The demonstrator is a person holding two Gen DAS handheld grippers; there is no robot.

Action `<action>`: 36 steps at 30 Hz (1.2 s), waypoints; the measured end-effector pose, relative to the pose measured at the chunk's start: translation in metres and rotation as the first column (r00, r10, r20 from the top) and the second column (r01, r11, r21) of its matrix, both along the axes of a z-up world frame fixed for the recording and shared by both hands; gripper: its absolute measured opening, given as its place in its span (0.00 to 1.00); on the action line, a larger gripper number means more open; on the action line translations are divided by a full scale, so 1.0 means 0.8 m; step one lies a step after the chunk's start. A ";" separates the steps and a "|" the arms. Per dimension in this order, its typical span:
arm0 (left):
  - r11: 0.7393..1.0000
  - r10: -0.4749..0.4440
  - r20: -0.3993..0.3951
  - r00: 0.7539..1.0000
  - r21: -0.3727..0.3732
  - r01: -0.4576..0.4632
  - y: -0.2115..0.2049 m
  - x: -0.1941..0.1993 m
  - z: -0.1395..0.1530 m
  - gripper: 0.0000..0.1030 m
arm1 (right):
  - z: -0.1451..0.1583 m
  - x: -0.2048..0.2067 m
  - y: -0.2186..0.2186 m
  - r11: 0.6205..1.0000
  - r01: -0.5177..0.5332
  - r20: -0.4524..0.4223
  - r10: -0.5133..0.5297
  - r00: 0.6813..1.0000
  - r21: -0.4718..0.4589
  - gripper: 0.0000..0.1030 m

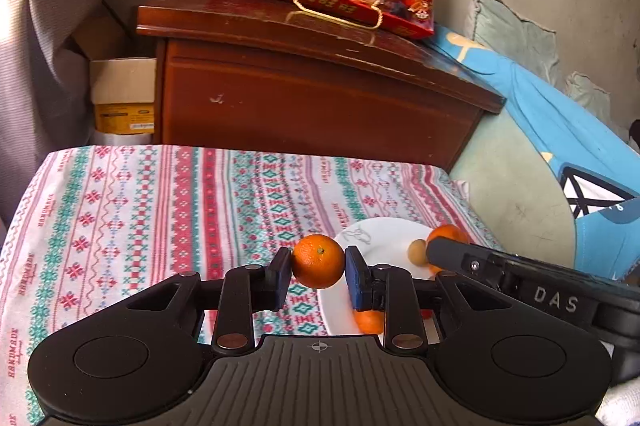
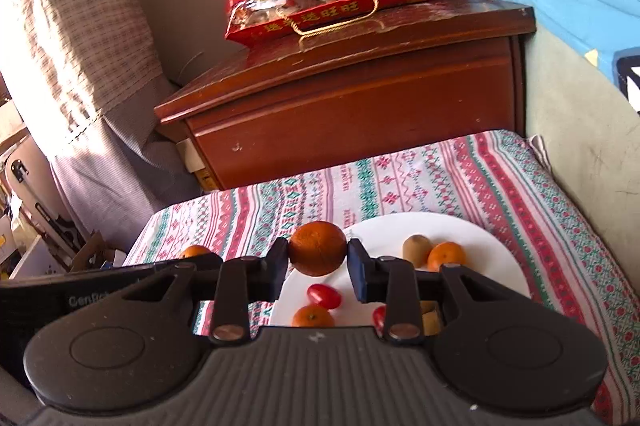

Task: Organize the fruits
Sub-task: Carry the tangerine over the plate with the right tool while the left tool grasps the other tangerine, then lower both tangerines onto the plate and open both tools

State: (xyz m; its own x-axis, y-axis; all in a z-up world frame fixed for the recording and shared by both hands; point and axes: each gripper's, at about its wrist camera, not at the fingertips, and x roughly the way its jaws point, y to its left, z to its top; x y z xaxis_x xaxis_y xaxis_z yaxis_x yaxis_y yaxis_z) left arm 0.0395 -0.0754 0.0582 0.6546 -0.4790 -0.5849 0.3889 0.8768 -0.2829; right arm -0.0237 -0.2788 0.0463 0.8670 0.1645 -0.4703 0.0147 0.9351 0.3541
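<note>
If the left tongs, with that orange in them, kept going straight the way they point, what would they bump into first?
Probably the patterned red-and-green tablecloth, just left of the white round plate. The left tongs tilt downward, gripping the small orange mandarin. The brown wooden cabinet lies beyond; depth is uncertain.

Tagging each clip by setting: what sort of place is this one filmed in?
Most likely a bedroom in a lived-in home. A wooden bedside cabinet stands against the wall, a bed with a blue cover lies beside it, and a plate of fruit sits on a patterned cloth.

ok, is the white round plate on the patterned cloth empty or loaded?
Loaded. The white round plate holds a brown kiwi, small orange mandarins and red cherry tomatoes.
</note>
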 end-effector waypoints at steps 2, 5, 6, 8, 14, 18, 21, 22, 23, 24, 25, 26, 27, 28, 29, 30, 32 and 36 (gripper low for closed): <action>1.000 -0.024 -0.001 1.000 -0.018 0.024 -0.011 -0.001 0.000 0.25 | 0.000 0.002 -0.011 1.000 0.026 0.004 -0.026 1.000 0.013 0.31; 0.998 -0.059 0.001 0.998 -0.021 0.059 -0.028 -0.002 -0.004 0.25 | -0.003 0.007 -0.021 0.999 0.049 -0.005 -0.049 0.999 0.024 0.31; 0.997 -0.071 0.003 0.997 -0.018 0.072 -0.035 -0.002 -0.006 0.25 | -0.007 0.008 -0.024 0.998 0.057 -0.013 -0.056 0.998 0.030 0.31; 0.996 -0.085 0.002 0.996 -0.012 0.085 -0.045 -0.002 -0.011 0.25 | -0.013 0.010 -0.029 0.996 0.068 -0.031 -0.067 0.997 0.050 0.31; 0.993 -0.122 -0.012 0.992 0.001 0.122 -0.068 -0.003 -0.024 0.25 | -0.029 0.017 -0.032 0.994 0.072 -0.077 -0.066 0.995 0.083 0.31; 0.991 -0.135 -0.033 0.990 0.010 0.136 -0.076 -0.003 -0.034 0.25 | -0.035 0.021 -0.032 0.992 0.079 -0.101 -0.069 0.992 0.098 0.31; 0.989 -0.146 -0.037 0.989 0.018 0.147 -0.080 -0.006 -0.039 0.25 | -0.039 0.023 -0.033 0.991 0.086 -0.116 -0.075 0.990 0.099 0.33; 0.989 -0.146 -0.036 0.989 0.020 0.146 -0.080 -0.007 -0.040 0.26 | -0.039 0.022 -0.034 0.991 0.091 -0.118 -0.079 0.990 0.100 0.34; 0.989 -0.145 -0.034 0.989 0.022 0.146 -0.081 -0.007 -0.039 0.27 | -0.039 0.022 -0.034 0.991 0.091 -0.117 -0.079 0.990 0.101 0.34; 0.989 -0.147 -0.033 0.989 0.022 0.148 -0.081 -0.008 -0.038 0.27 | -0.038 0.022 -0.034 0.991 0.091 -0.114 -0.079 0.990 0.100 0.34; 0.989 -0.147 -0.032 0.989 0.022 0.148 -0.081 -0.008 -0.037 0.28 | -0.036 0.022 -0.034 0.991 0.094 -0.111 -0.083 0.990 0.097 0.34; 0.989 -0.143 -0.033 0.989 0.023 0.144 -0.081 -0.008 -0.036 0.28 | -0.034 0.021 -0.034 0.991 0.097 -0.108 -0.086 0.990 0.095 0.34; 0.990 -0.138 -0.036 0.990 0.028 0.139 -0.081 -0.008 -0.035 0.36 | -0.033 0.021 -0.034 0.990 0.099 -0.109 -0.089 0.990 0.096 0.35; 0.991 -0.132 -0.036 0.991 0.031 0.134 -0.081 -0.009 -0.033 0.43 | -0.031 0.021 -0.034 0.990 0.104 -0.111 -0.093 0.989 0.096 0.37; 0.991 -0.130 -0.035 0.991 0.034 0.131 -0.080 -0.010 -0.032 0.45 | -0.029 0.021 -0.035 0.989 0.109 -0.112 -0.098 0.989 0.096 0.37; 0.991 -0.129 -0.035 0.991 0.039 0.130 -0.080 -0.011 -0.030 0.45 | -0.027 0.019 -0.036 0.989 0.114 -0.111 -0.103 0.988 0.095 0.39; 0.990 -0.128 -0.043 0.991 0.049 0.130 -0.081 -0.013 -0.026 0.45 | -0.022 0.016 -0.038 0.988 0.132 -0.115 -0.121 0.986 0.086 0.48; 0.989 -0.127 -0.052 0.991 0.074 0.131 -0.079 -0.020 -0.018 0.50 | -0.011 0.002 -0.041 0.984 0.162 -0.115 -0.153 0.982 0.072 0.53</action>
State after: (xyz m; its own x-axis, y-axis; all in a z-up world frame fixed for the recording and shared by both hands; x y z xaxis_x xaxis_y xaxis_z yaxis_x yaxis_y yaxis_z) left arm 0.0233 -0.1388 0.0440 0.5611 -0.5098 -0.6521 0.4877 0.8402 -0.2372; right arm -0.0219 -0.3114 0.0372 0.8295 0.0716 -0.5539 0.2017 0.8864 0.4167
